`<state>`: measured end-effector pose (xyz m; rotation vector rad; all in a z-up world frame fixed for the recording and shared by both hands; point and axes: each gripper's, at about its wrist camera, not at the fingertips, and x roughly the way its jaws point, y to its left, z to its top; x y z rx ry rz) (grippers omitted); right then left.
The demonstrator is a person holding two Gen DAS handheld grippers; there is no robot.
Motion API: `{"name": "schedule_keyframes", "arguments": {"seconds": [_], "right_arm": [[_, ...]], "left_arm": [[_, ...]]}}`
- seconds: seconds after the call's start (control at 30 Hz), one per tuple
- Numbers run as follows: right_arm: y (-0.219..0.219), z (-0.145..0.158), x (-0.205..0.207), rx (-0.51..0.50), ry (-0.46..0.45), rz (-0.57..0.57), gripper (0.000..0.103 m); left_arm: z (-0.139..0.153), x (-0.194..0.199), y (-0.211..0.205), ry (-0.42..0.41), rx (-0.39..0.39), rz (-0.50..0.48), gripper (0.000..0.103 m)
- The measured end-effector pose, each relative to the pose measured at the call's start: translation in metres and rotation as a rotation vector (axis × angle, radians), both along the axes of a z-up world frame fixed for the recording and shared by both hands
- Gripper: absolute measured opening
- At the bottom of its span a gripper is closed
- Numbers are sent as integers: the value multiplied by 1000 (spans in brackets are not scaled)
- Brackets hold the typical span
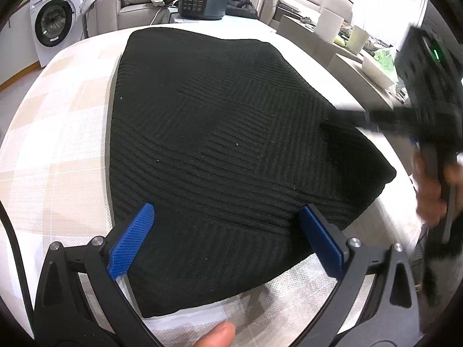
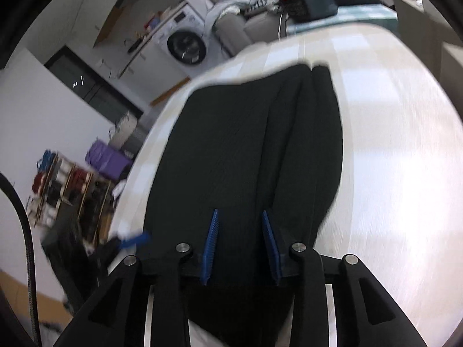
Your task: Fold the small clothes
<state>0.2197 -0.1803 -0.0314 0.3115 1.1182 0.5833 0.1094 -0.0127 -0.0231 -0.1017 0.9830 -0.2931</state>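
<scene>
Lying folded on the checked tablecloth [image 1: 58, 150] is a black ribbed knit [image 1: 220, 150], set near the middle of the table and reaching toward its near edge. The left gripper [image 1: 225, 231] is held over the knit's near part with its blue pads [image 1: 131, 240] spread wide; nothing is gripped. A fingertip [image 1: 217, 335] is seen at the bottom edge of that view.

Behind the knit, at the far end of the table, a black cooker [image 1: 202, 0] with a red display is placed. Beyond it a beige sofa [image 1: 139, 8] heaped with clothes is seen, and a washing machine [image 1: 55, 20] stands at the far left. White paper rolls [image 1: 330, 26] and clutter are seen at the right on a side surface.

In the left wrist view the right gripper [image 1: 356, 118] appears blurred at the right edge, its tip over the knit's right side, with a blurred hand [image 1: 434, 188] below it. In the right wrist view the right gripper [image 2: 240, 245] is shown with its pads partly apart and the knit [image 2: 246, 144] running between and under them; whether the pads press on the cloth cannot be told. Only this view shows the knit's layered folds at its right side, a shelf of coloured items [image 2: 69, 190] and a purple bag [image 2: 107, 156] on the floor. The left gripper's blue pad [image 2: 136, 238] is seen blurred at the lower left.
</scene>
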Motion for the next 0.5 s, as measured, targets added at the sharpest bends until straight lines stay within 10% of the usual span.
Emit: {"name": "schedule_keyframes", "arguments": {"seconds": [0.17, 0.23, 0.5], "right_arm": [[2, -7, -12, 53, 19, -12, 33], [8, 2, -14, 35, -31, -8, 9], [6, -5, -36, -57, -44, -42, 13]], "left_arm": [[-1, 0, 1, -2, 2, 1, 100], [0, 1, 1, 0, 0, 3, 100], [7, -11, 17, 7, -35, 39, 100]]}}
